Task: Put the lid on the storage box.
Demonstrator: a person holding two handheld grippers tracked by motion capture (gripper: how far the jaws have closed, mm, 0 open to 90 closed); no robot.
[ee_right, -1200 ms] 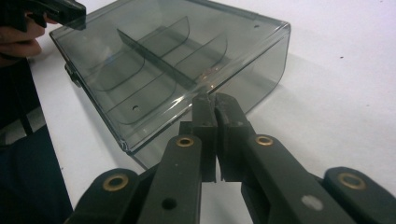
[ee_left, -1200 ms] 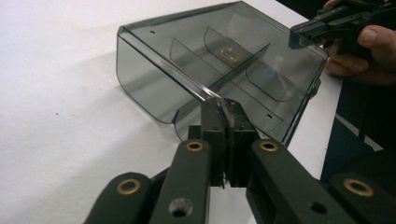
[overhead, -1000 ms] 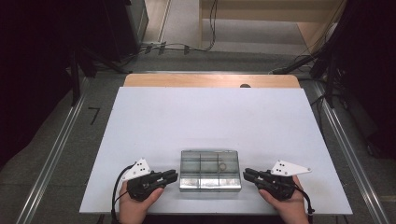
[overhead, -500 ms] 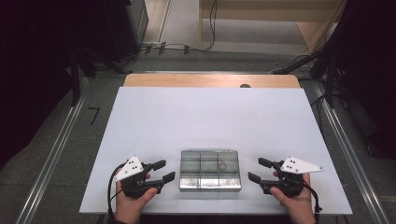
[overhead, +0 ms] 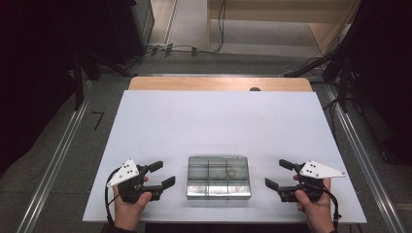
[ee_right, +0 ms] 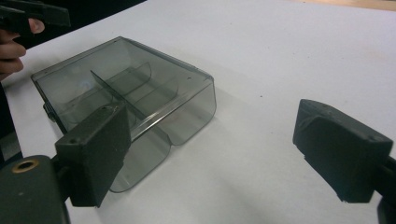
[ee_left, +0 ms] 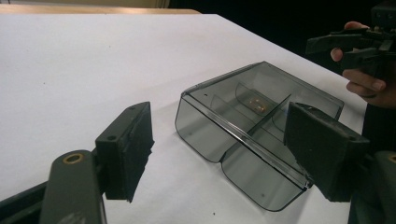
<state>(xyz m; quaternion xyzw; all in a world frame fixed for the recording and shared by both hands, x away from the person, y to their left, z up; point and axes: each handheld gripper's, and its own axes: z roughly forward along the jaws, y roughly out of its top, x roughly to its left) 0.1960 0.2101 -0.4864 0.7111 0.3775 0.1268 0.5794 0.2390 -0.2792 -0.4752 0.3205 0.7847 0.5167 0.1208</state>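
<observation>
A smoky clear plastic box point(overhead: 218, 177) with inner dividers and a closed lid lies near the front edge of the white table. A small ring-like piece point(overhead: 231, 172) sits in one compartment. My left gripper point(overhead: 163, 174) rests left of the box, a short gap away, jaws apart and empty. My right gripper point(overhead: 277, 174) is right of the box, also apart from it. Both pairs of jaws have just been opening with nothing between them. In the left gripper view the box point(ee_left: 252, 121) lies beyond the gripper point(ee_left: 219, 154). In the right gripper view the box point(ee_right: 126, 88) lies to the left of the gripper point(ee_right: 219, 149).
The white table top point(overhead: 218, 121) stretches far beyond the box. A wooden strip point(overhead: 218, 83) runs along its far edge with a small dark item point(overhead: 254, 89) on it. Metal rails flank both sides, and cables lie on the floor behind.
Both grippers have drawn back sideways from the box's ends, the right one a little more, and their jaws have spread from nearly closed to wide apart. The box has stayed put.
</observation>
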